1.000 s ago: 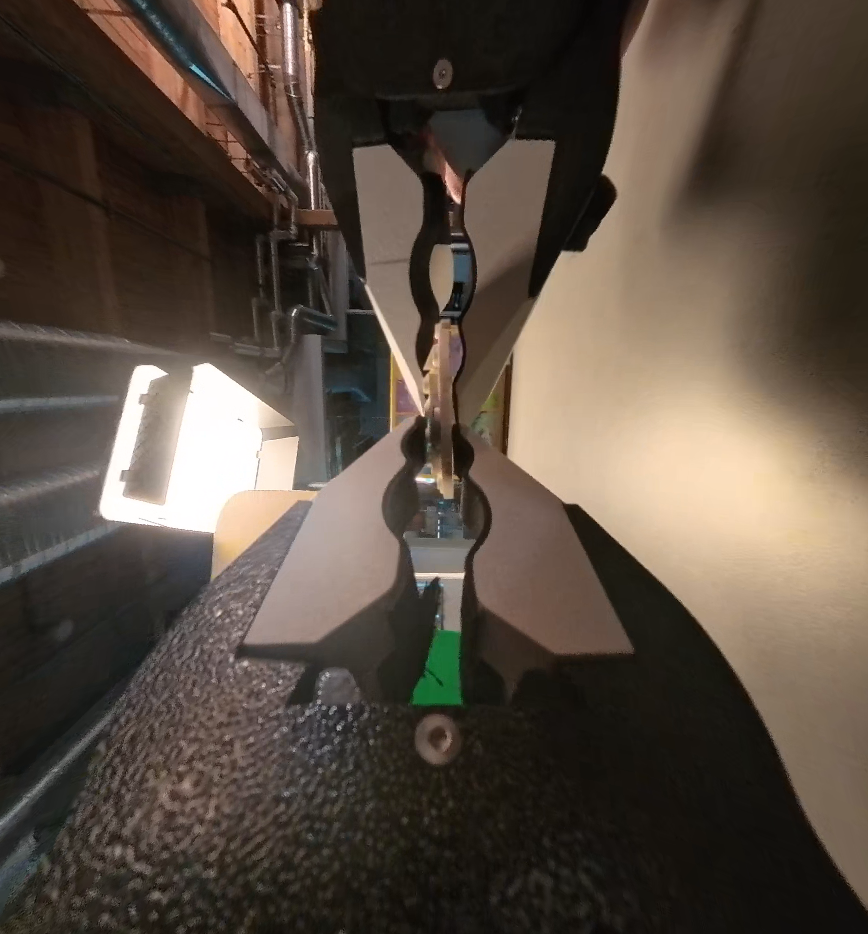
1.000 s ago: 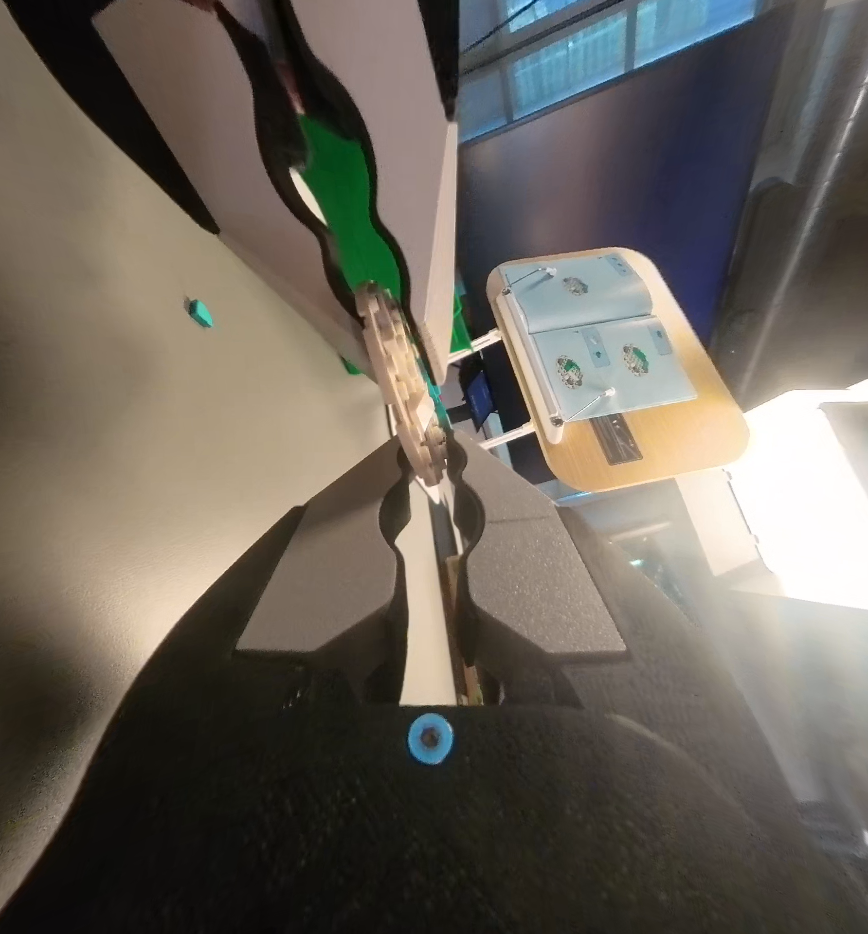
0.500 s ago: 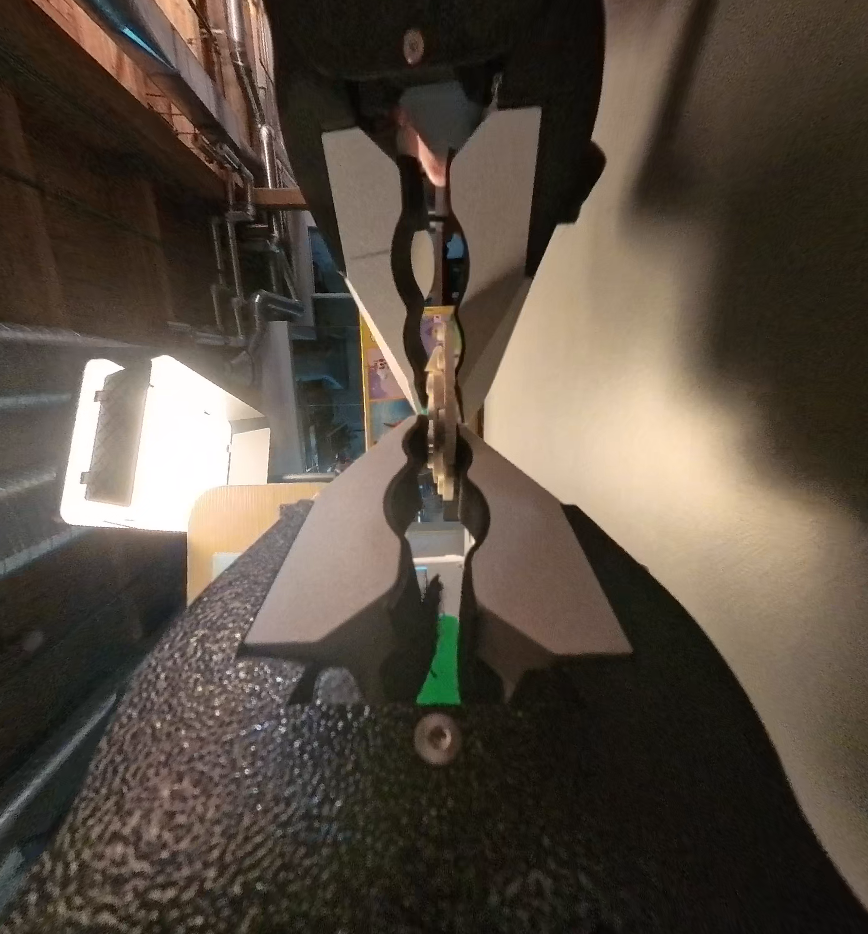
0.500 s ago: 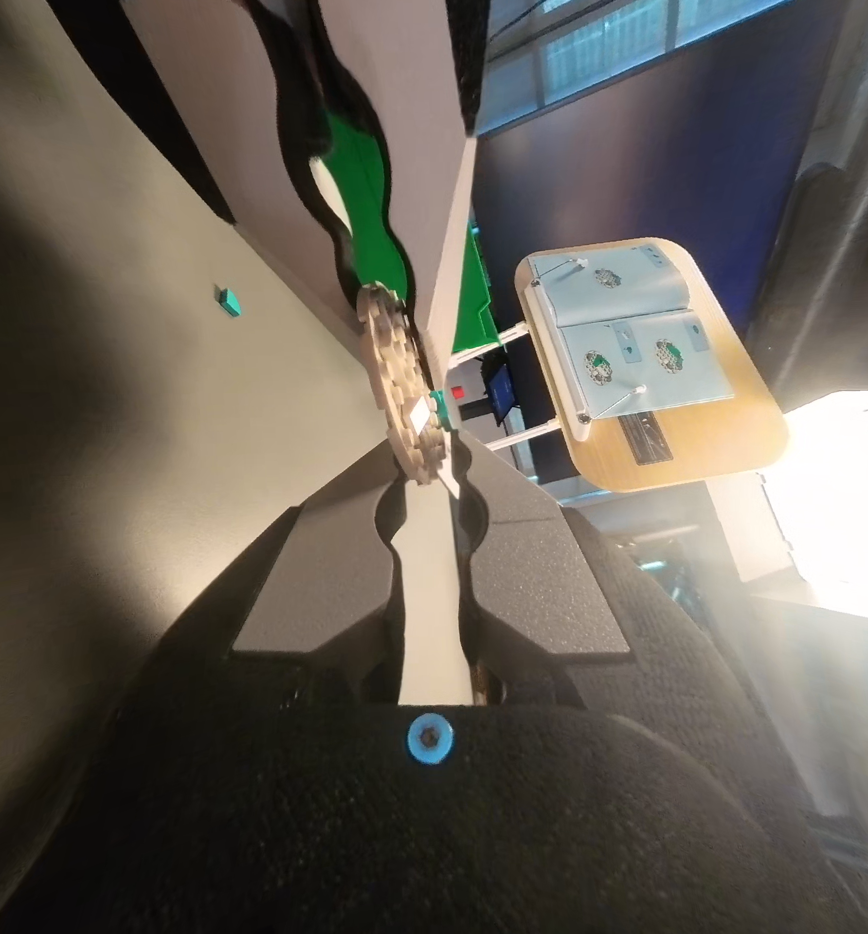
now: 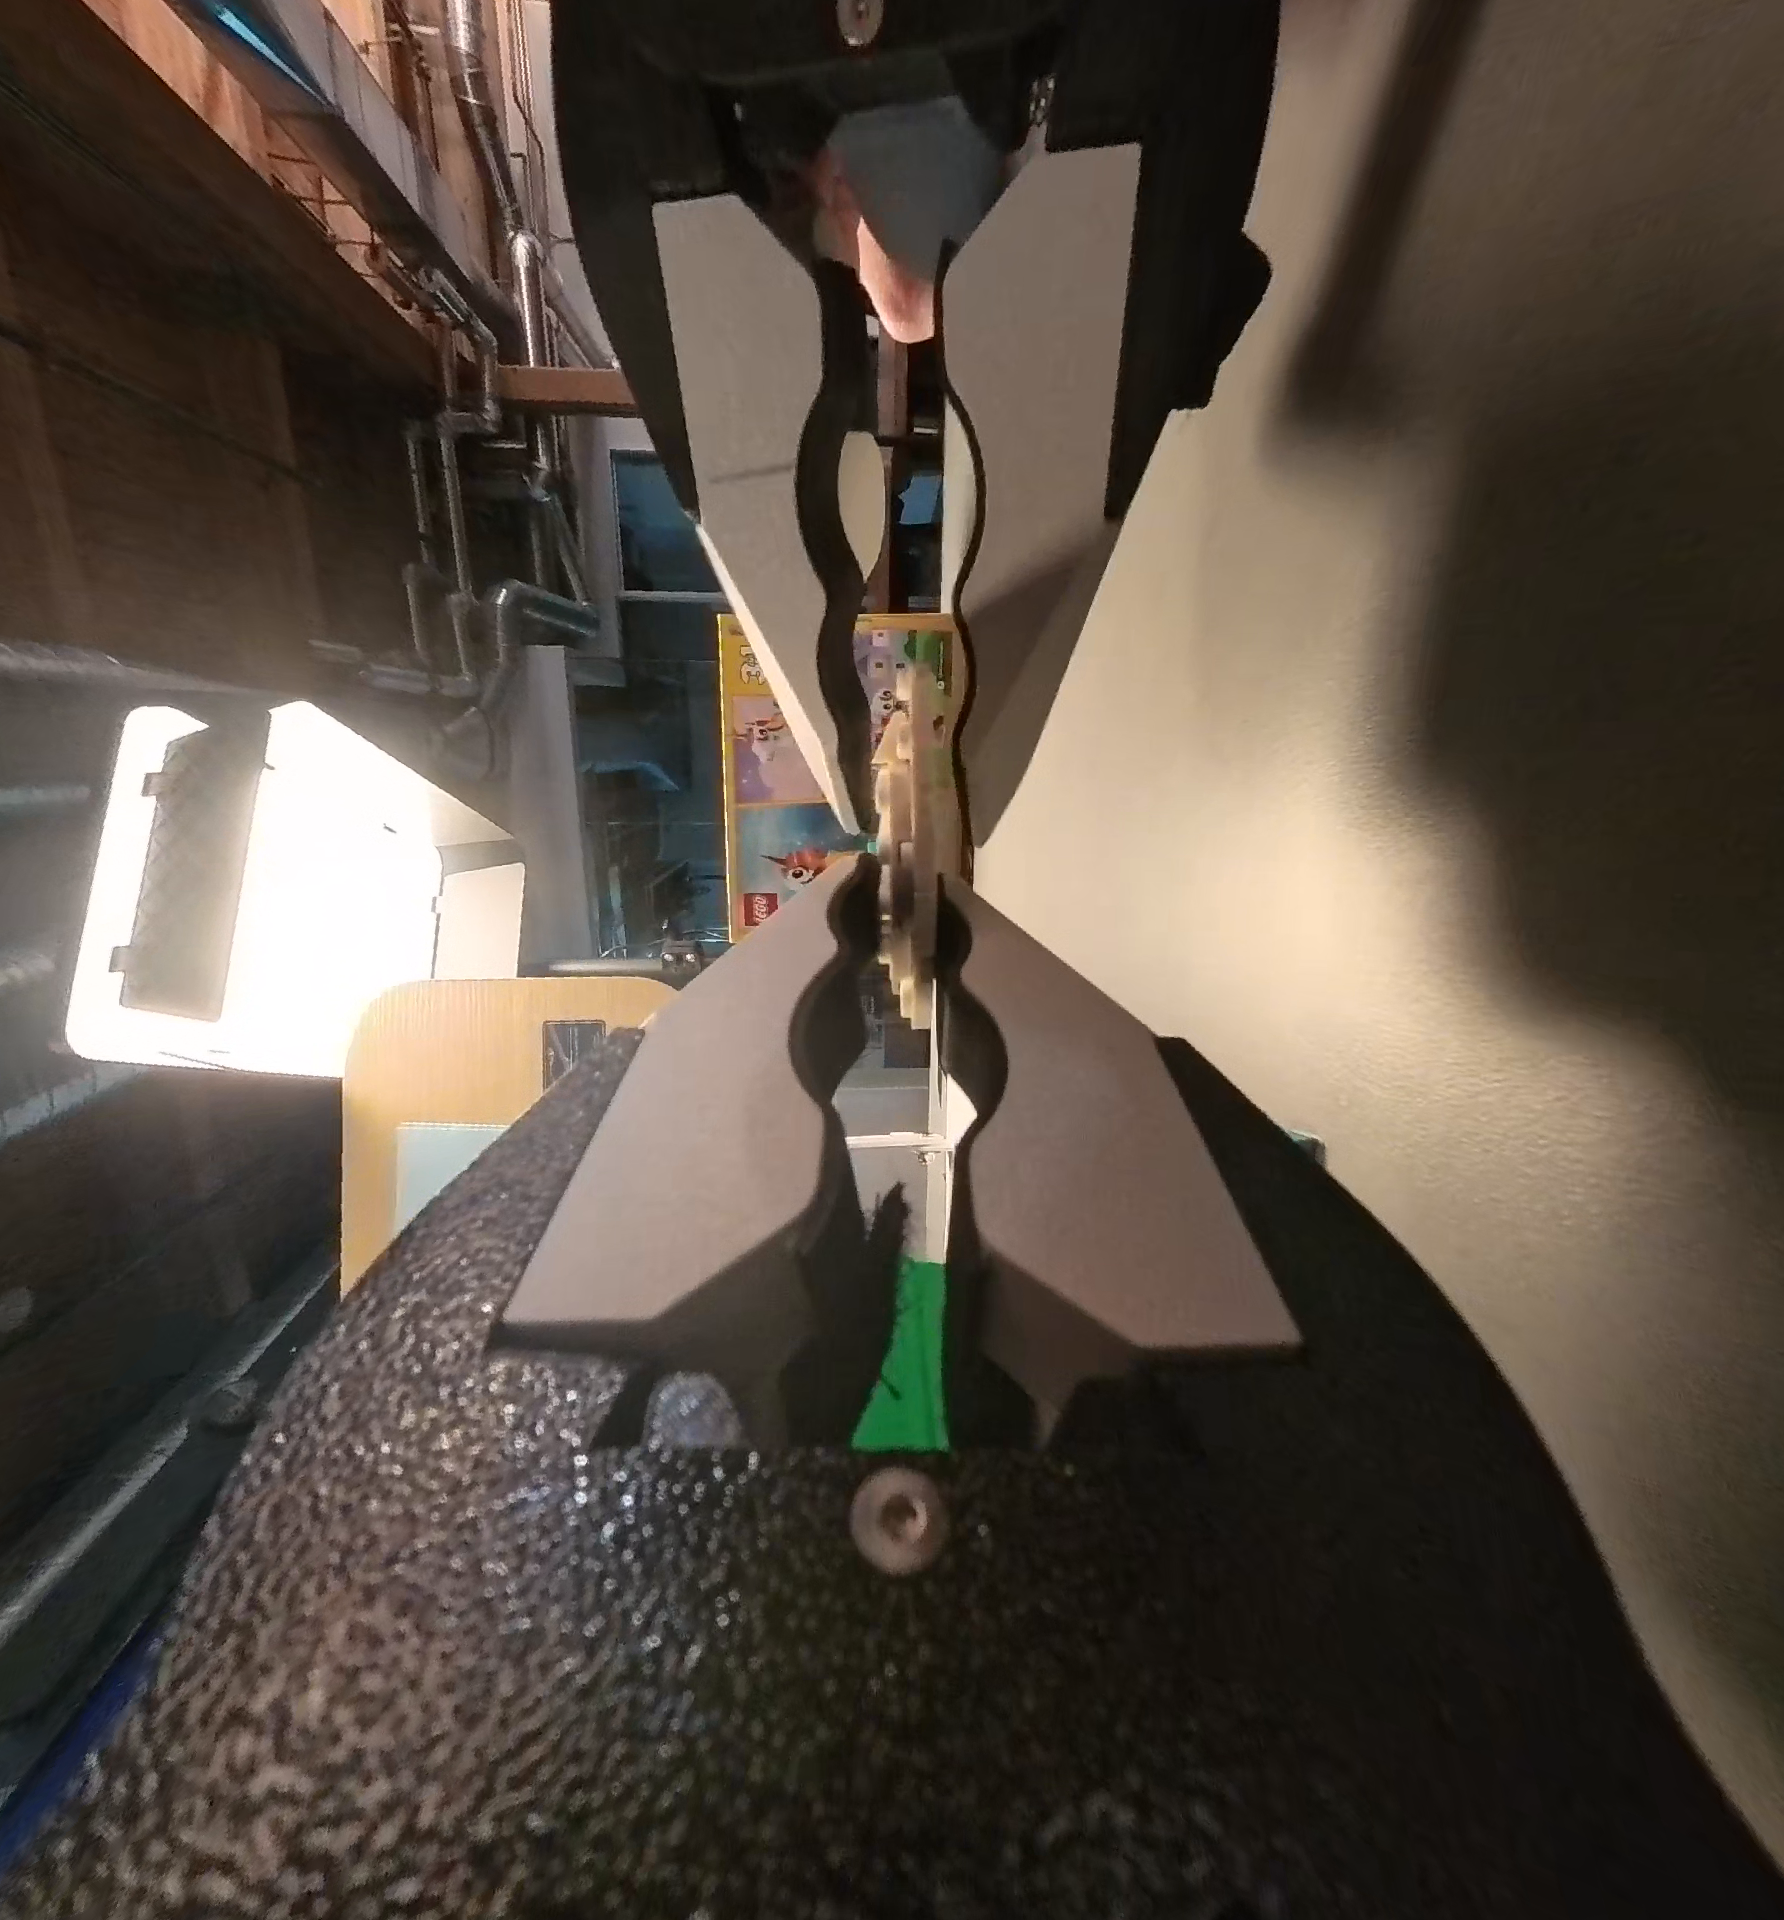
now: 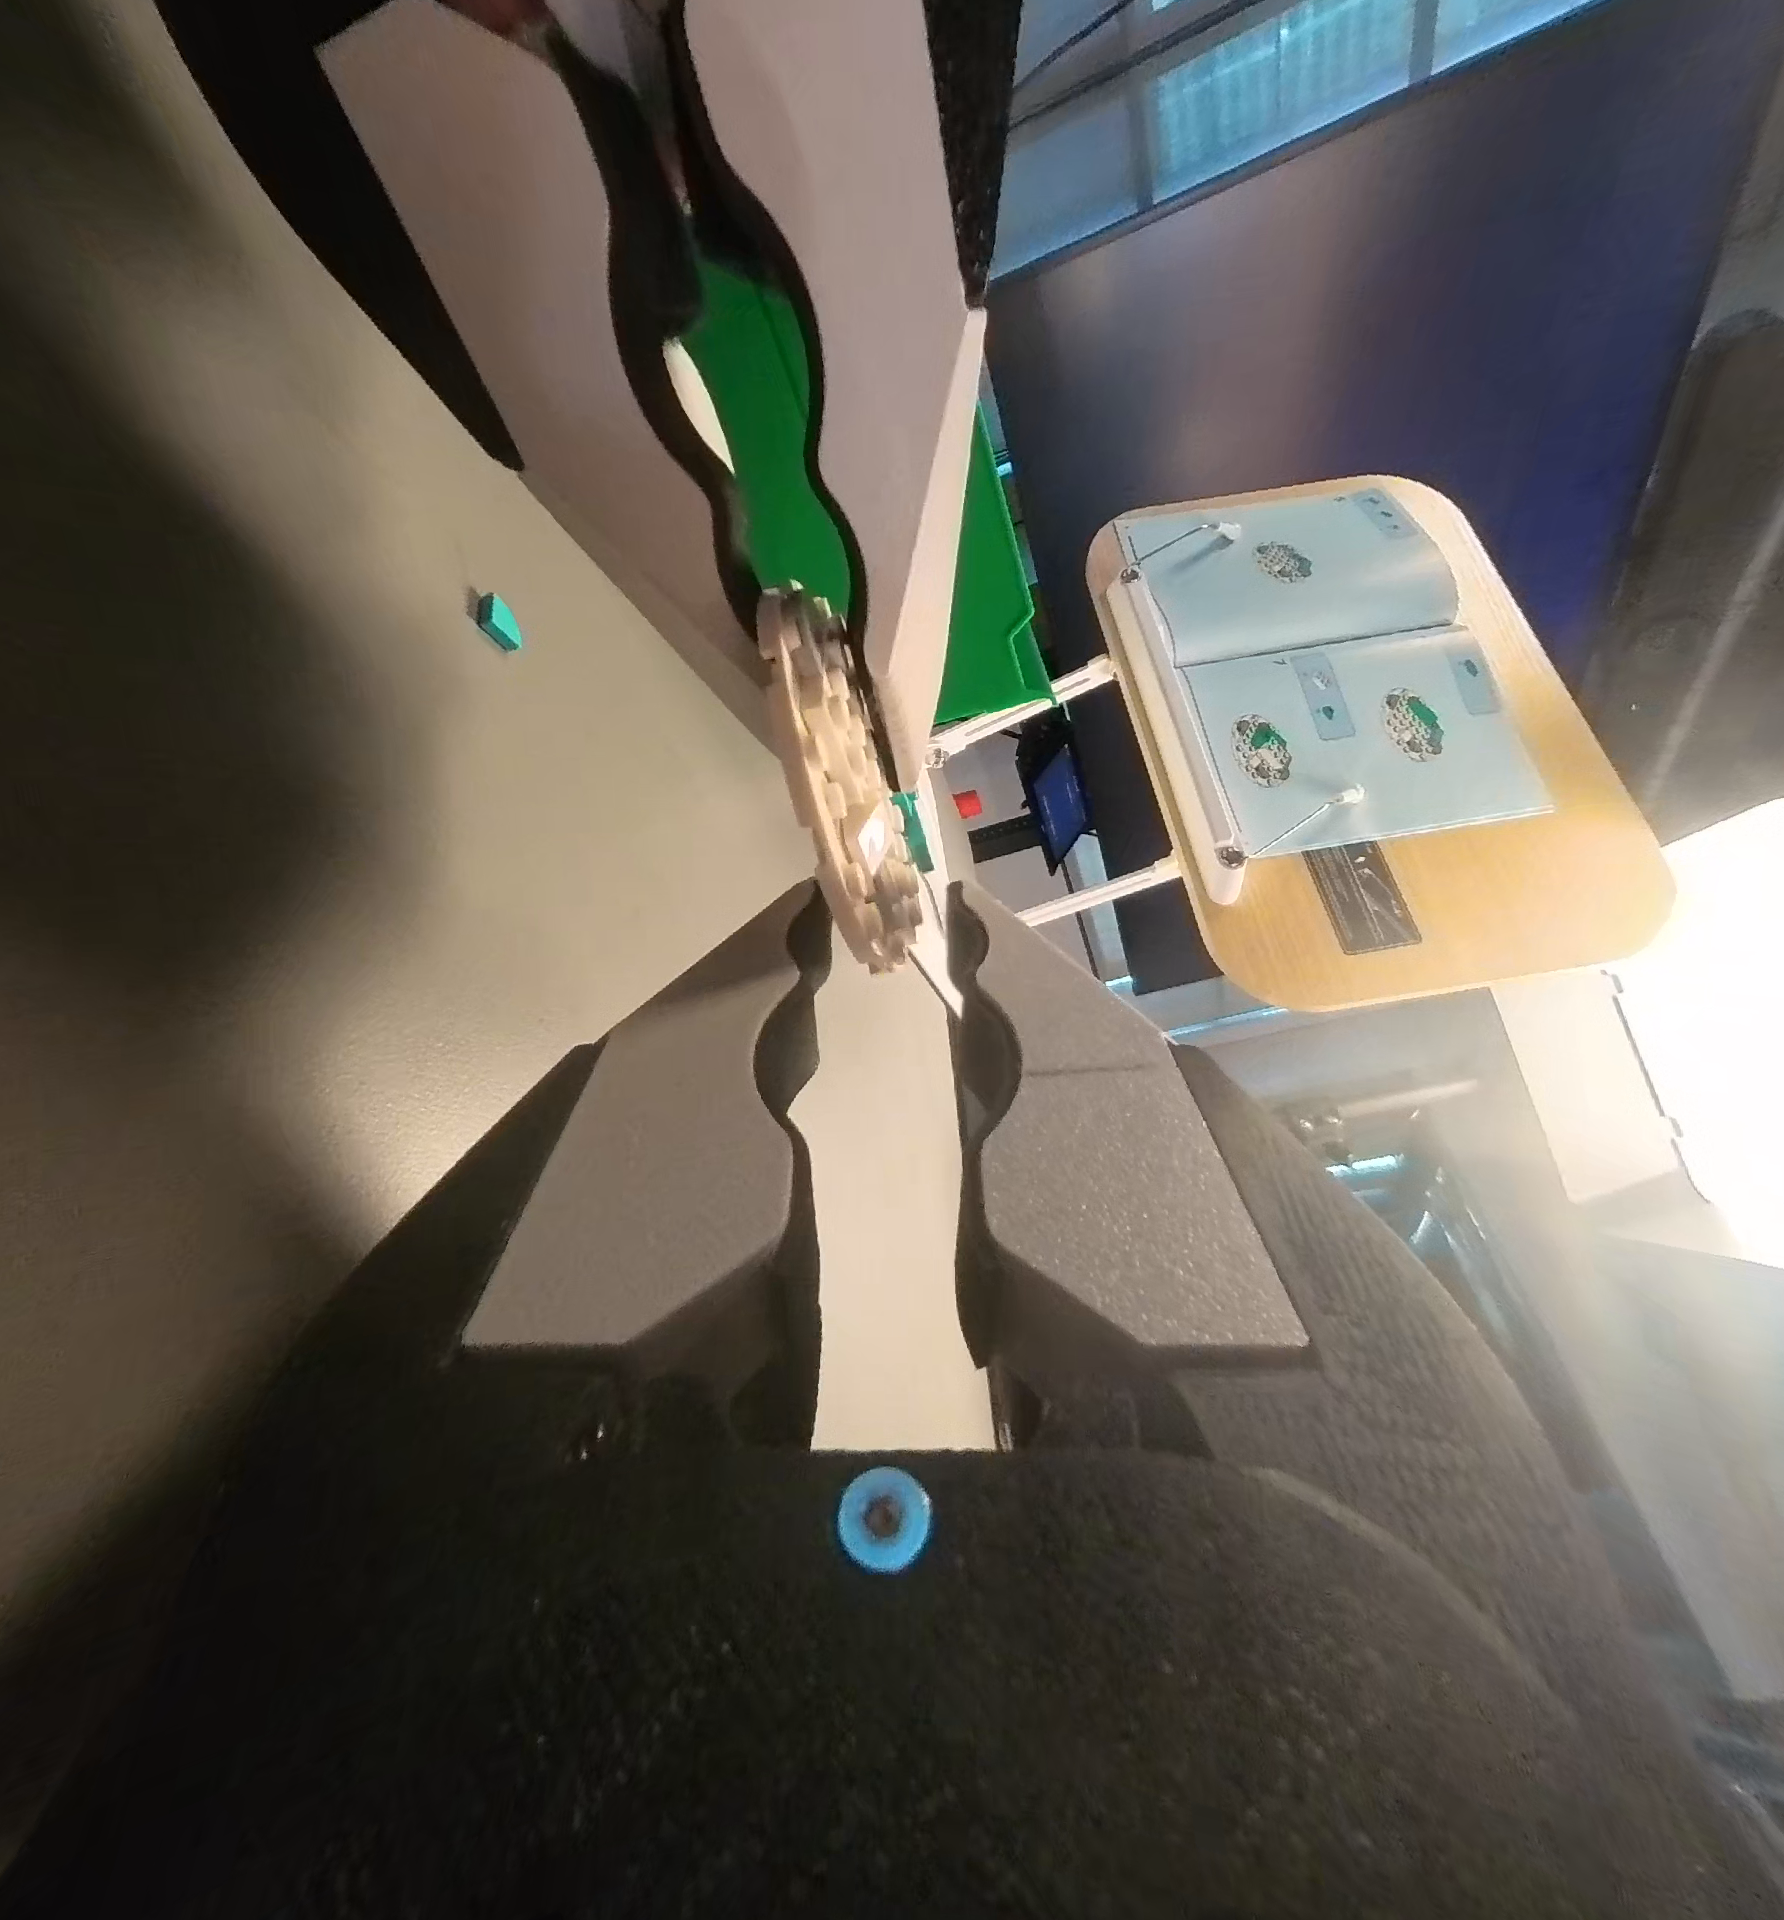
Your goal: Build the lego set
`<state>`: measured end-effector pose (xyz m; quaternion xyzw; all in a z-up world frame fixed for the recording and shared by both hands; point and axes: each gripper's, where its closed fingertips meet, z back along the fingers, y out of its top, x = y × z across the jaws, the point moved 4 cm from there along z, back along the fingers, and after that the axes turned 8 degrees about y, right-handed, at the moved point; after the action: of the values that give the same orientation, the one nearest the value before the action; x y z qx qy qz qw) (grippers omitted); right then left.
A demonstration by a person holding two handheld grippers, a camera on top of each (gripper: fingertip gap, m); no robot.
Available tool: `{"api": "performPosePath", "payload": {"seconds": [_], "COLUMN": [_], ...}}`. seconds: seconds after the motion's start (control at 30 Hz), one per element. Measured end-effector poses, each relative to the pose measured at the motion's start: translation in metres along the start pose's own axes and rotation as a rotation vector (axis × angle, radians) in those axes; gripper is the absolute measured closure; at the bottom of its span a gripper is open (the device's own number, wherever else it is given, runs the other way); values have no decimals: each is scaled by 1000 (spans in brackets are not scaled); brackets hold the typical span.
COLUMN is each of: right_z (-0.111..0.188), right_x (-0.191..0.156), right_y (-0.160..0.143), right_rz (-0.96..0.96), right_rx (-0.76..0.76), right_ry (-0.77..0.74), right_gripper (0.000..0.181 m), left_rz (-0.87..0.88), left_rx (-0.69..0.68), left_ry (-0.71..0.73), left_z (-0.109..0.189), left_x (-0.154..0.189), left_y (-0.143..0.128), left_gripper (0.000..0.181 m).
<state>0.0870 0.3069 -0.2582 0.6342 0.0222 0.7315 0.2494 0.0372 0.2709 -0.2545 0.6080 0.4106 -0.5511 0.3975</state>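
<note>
— Tabletop first: the pale grey table [image 6: 244, 935] fills one side of both views. What stands past its far edge?

— A light wooden stand [image 6: 1542, 904] with an open pale blue instruction booklet [image 6: 1387, 675] clipped to it. It's tilted towards the builder, I'd guess for reference. There's also a green plastic bin [image 6: 981, 582] and, in the left wrist view, a yellow-edged cardboard box [image 5: 763, 748].

— Anything readable?

— The box carries a small red logo and cartoon animals, and the stand has a black label. The label's print is too small to make out, and I'm leaving the logo's wording alone.

— And the tools?

— The left gripper [image 5: 903, 914] and right gripper [image 6: 886, 909] meet tip to tip. Each is clamped on an opposite edge of the tan round studded plate [image 6: 836, 769], which hangs in the air off the surface, near that far edge. Probably one steadies it while the other presses.

— Presses what?

— A small teal piece [image 6: 909, 826] on the plate's face, right by the right gripper's tips. A loose teal piece [image 6: 498, 621] lies on the surface, well in from the edge.
</note>
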Motion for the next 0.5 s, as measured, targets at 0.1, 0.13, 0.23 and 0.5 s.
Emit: {"api": "performPosePath", "payload": {"seconds": [0.1, 0.13, 0.23, 0.5], "right_z": [0, 0, 3, 3], "right_x": [0, 0, -2, -2], "right_y": [0, 0, 7, 5], "right_rz": [1, -1, -44, -28], "right_rx": [2, 5, 65, 48], "right_ry": [0, 4, 35, 35], "right_gripper": [160, 160, 154, 161], "left_rz": [-1, -1, -5, 1], "left_rx": [-2, -2, 4, 13], "left_ry": [-3, -4, -6, -29], "left_z": [0, 0, 0, 2], "left_x": [1, 1, 1, 3], "left_y": [-1, -1, 0, 1], "left_gripper": [175, 175, 175, 175]}}
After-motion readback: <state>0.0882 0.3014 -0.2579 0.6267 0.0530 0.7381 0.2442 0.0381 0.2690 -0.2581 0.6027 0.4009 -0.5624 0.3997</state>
